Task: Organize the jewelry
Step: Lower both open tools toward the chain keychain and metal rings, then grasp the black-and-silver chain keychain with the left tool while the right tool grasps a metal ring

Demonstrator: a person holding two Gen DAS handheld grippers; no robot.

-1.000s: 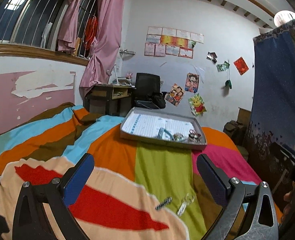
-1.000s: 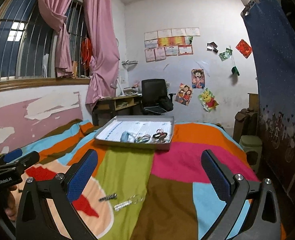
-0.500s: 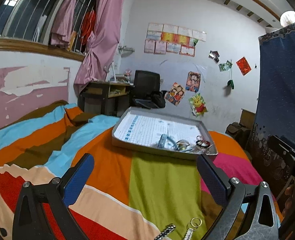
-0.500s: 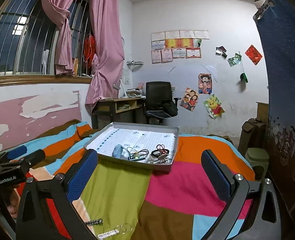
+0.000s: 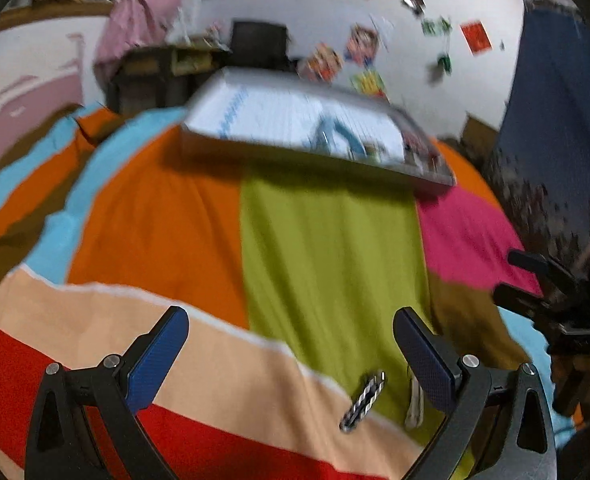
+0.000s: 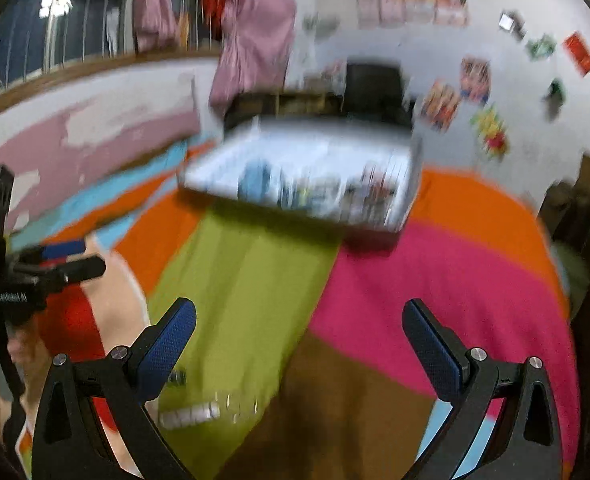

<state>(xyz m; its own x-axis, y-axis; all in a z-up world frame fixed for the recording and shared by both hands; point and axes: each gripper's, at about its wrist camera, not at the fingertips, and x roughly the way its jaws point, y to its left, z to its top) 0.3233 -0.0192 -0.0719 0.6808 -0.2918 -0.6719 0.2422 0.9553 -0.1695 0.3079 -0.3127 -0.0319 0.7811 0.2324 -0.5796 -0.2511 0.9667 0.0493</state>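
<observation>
Loose bits: 2 small pieces lie on the bed, near side. A twisty dark-and-silver chain piece (image 5: 363, 402) sits where the green stripe meets the peach one. A pale bar w/ rings (image 5: 414, 400) lies just right of it, partly hid behind the blue pad.
Same bits, right view: the pale bar (image 6: 191, 414) shows blurry, low left. The dark piece (image 6: 177, 378) peeks out by the left pad.
Tray: flat box (image 5: 231, 148) at the far side of the bed, w/ a white lined sheet inside. Some jewelry sits in its right part, too blurry to name.
Left gripper (image 5: 291, 340): open wide, nothing in it. The chain piece is between its pads but lower, not touched.
Right gripper (image 6: 299, 332): also open wide, nothing in it. The bits are off to its left.
What changed: half a sec ago both cams looked up at the tray & wall. Now both tip down to the blanket, pics smeary = fast move. The bits show bigger & higher up in the left view.
What it means: prob going down to grab a loose piece, left one looks closest. Nothing picked up yet; both bits still need to go in the tray.
Bed: stripy blanket (image 5: 327, 248), soft, so small bits may sink in.
</observation>
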